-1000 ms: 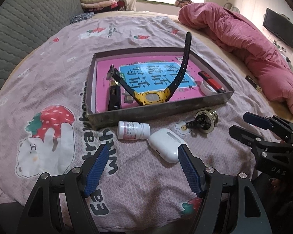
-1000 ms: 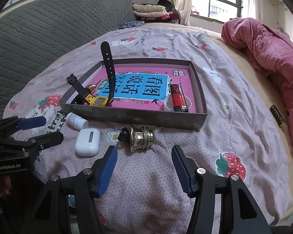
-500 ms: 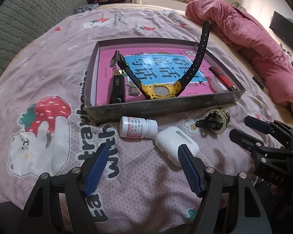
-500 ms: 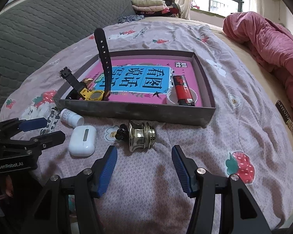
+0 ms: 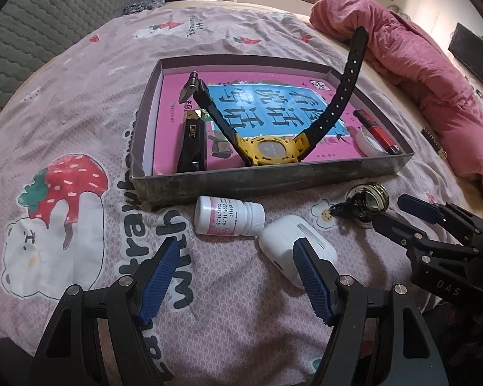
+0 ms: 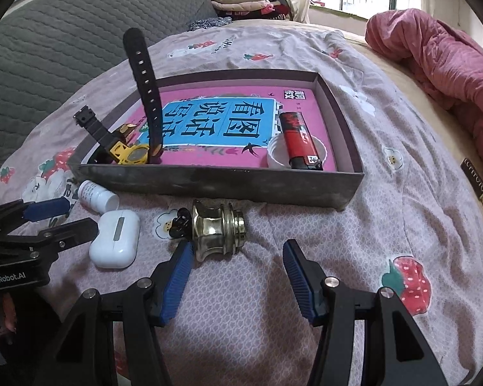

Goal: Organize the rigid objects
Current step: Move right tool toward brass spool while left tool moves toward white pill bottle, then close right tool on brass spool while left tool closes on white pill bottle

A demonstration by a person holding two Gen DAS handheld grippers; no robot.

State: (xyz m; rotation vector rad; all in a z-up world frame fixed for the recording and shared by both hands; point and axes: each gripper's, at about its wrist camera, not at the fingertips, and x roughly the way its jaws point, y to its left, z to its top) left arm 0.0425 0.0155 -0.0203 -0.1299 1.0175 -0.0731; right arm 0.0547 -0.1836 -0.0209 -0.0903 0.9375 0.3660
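Nearest, both hand-held grippers hang released: the left hand-held gripper (image 5: 233, 273) over the white earbud case (image 5: 298, 246) and pill bottle (image 5: 228, 215), the right hand-held gripper (image 6: 236, 278) before the brass knob (image 6: 217, 228). Beyond, the tray (image 6: 215, 181) wall blocks sliding; open room lies around its lighter (image 6: 298, 140).

Earbud case (image 5: 298, 251) partly behind left tool's pad (image 5: 312, 281); bottle (image 5: 228, 215) label print too small to read.
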